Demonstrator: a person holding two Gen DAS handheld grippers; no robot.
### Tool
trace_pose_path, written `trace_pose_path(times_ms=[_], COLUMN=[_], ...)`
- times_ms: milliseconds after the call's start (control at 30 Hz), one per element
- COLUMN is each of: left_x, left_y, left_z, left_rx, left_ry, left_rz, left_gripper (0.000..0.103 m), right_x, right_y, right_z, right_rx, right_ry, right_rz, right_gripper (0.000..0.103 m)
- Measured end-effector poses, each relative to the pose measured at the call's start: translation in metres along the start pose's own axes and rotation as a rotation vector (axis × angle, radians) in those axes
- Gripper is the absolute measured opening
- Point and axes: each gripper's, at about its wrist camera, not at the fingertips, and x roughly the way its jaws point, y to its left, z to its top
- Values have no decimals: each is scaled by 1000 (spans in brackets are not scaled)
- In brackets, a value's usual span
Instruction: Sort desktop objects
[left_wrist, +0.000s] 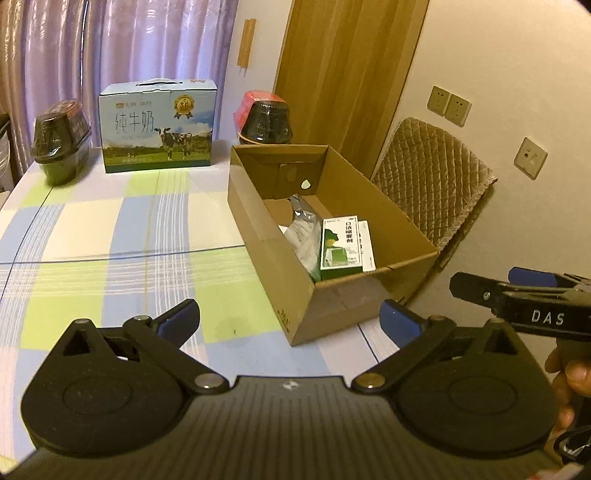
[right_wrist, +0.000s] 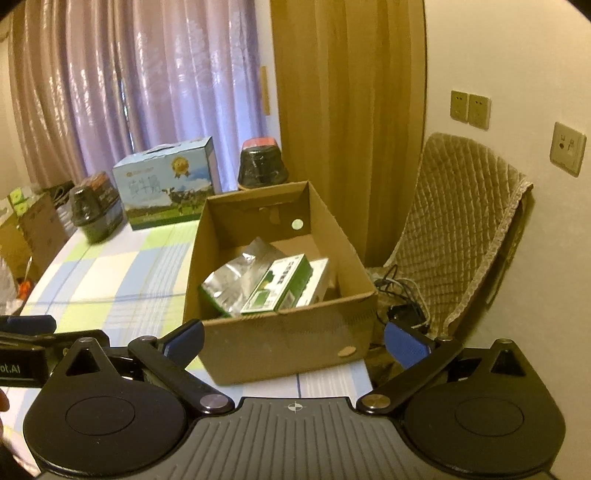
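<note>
An open cardboard box (left_wrist: 332, 306) (right_wrist: 280, 343) stands on the right side of the table. Inside it lie a green-and-white medicine box (left_wrist: 340, 243) (right_wrist: 280, 284), a silver foil pouch (left_wrist: 303, 229) (right_wrist: 236, 280) and a white box (left_wrist: 365, 243) (right_wrist: 321, 277). My left gripper (left_wrist: 290, 319) hovers open and empty over the table, just in front of the box's near left corner. My right gripper (right_wrist: 295, 341) is open and empty too, held before the box's near wall. Each gripper shows at the edge of the other's view: the right gripper (left_wrist: 480, 286) and the left gripper (right_wrist: 37, 328).
A checked cloth covers the table (left_wrist: 110, 229). At its far edge stand a blue milk carton case (left_wrist: 159, 129) (right_wrist: 170, 181) and two black wrapped bowls (left_wrist: 61, 140) (left_wrist: 266, 118). A quilted chair (right_wrist: 465, 229) and cables (right_wrist: 402, 295) sit right of the table.
</note>
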Motion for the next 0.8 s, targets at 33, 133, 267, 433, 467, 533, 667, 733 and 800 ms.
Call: trace_pose_path(times_ms=[33,133,267,433,467,533,667,733,800], left_x=[-3,-13,-22,-28,-29,-30,-31,-31,-31], left_y=[-1,-2,-3,0,0,-1,-1,-2,-3], left_z=[-1,-3,-4,-4,-4,-5,-5,-4,-4], left_rx=[5,-13,-34,-57,-52,-36,-35,-44,-46], left_ry=[0,3,13,26,25,21,18,21,20], left_rz=[9,20,40,6,14,38,61,57,57], left_gripper=[102,102,102,102,102,102,102,102,102], right_x=[-3,-11,-22,-30,-31,-34,-41,-43,-45], right_y=[1,5,10,16,16,17,20,20,20], right_z=[-1,-5,-8,-12,-12,-11,-8,-6,-4], right_rx=[-3,-2,-3,-17,-16,-14,-15,-13,-12], right_ry=[3,14,33,48,47,43,27,22,16], right_rz=[1,6,-2,-5,-3,0,-1,5,8], right_gripper=[101,101,101,101,101,101,101,101,101])
